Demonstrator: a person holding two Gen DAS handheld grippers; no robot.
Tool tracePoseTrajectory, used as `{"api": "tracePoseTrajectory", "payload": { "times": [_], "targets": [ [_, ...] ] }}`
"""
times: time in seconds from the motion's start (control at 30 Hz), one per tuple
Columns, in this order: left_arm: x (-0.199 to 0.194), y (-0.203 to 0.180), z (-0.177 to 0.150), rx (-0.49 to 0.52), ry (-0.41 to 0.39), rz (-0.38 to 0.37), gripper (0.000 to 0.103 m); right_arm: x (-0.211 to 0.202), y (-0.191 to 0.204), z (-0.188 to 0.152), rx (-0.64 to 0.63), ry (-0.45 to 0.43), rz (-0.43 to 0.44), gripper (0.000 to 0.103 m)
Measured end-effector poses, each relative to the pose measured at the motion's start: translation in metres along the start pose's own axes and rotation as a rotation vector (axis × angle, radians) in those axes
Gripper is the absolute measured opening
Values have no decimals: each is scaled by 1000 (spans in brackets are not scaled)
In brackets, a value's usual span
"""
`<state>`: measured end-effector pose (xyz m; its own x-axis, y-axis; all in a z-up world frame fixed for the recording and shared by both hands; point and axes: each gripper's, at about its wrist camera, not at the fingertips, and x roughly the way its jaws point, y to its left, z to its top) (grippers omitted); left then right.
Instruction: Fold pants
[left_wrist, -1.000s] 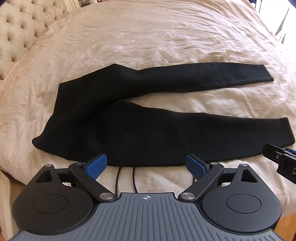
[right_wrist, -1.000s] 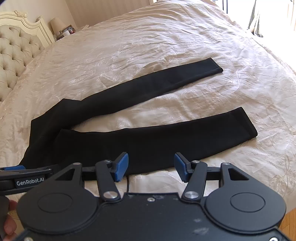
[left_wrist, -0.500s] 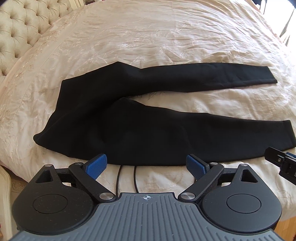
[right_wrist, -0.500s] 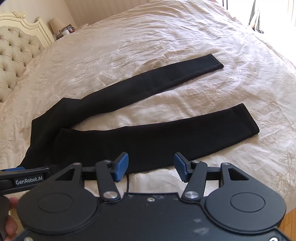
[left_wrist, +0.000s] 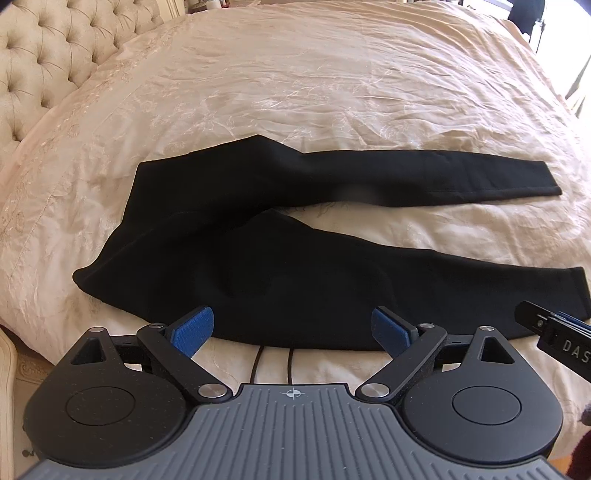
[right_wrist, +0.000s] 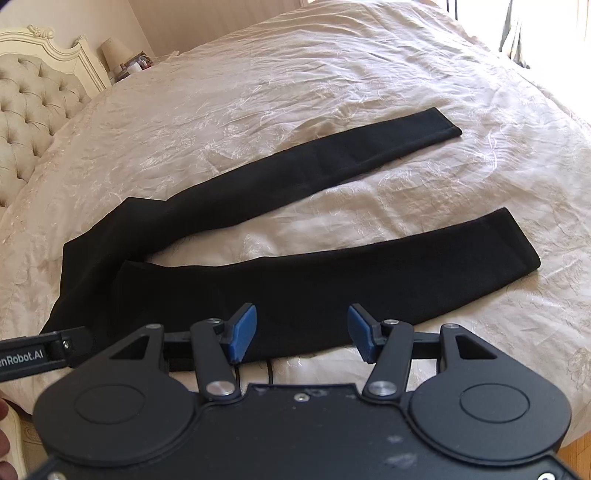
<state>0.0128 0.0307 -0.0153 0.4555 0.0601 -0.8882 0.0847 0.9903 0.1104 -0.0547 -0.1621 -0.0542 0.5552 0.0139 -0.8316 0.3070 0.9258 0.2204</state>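
Black pants (left_wrist: 280, 258) lie flat on a cream bedspread (left_wrist: 314, 85), waist to the left and both legs spread apart toward the right. My left gripper (left_wrist: 293, 330) hovers open just above the near edge of the seat and thigh, holding nothing. In the right wrist view the same pants (right_wrist: 295, 280) stretch across the bed, and my right gripper (right_wrist: 301, 332) stands open over the near leg's lower edge, empty. The right gripper's body (left_wrist: 554, 338) shows at the right edge of the left wrist view, beside the near leg's cuff.
A tufted cream headboard (left_wrist: 55, 55) rises at the left. A bedside table with a small lamp (right_wrist: 114, 51) stands beyond it. The bed's near edge runs just below both grippers. Bright window light and a curtain (right_wrist: 517, 29) show at the far right.
Both grippers have drifted a little forward and up over the bed, so the pants sit lower in the views. The jaws stayed open and the pants did not move.
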Motion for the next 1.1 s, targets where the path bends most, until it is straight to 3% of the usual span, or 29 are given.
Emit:
{"api": "tracePoseTrajectory", "payload": {
  "times": [0.2, 0.3, 0.5, 0.7, 0.83, 1.1],
  "targets": [
    [26, 14, 24, -61, 9, -76, 93, 12, 21, 15, -93, -57, 2, 58],
    [45, 13, 44, -24, 52, -57, 93, 24, 29, 30, -131, -58, -16, 58],
    [77, 12, 80, 42, 36, -72, 88, 61, 37, 71, -191, -3, -25, 58],
    [122, 11, 107, 79, 115, -123, 84, 107, 38, 113, -293, 39, -70, 57],
    [142, 11, 118, 100, 137, -92, 83, 140, 34, 141, -369, 72, -83, 56],
    [153, 21, 135, -20, 132, -26, 83, 210, 31, 190, -636, 137, 4, 55]
  ]
}}
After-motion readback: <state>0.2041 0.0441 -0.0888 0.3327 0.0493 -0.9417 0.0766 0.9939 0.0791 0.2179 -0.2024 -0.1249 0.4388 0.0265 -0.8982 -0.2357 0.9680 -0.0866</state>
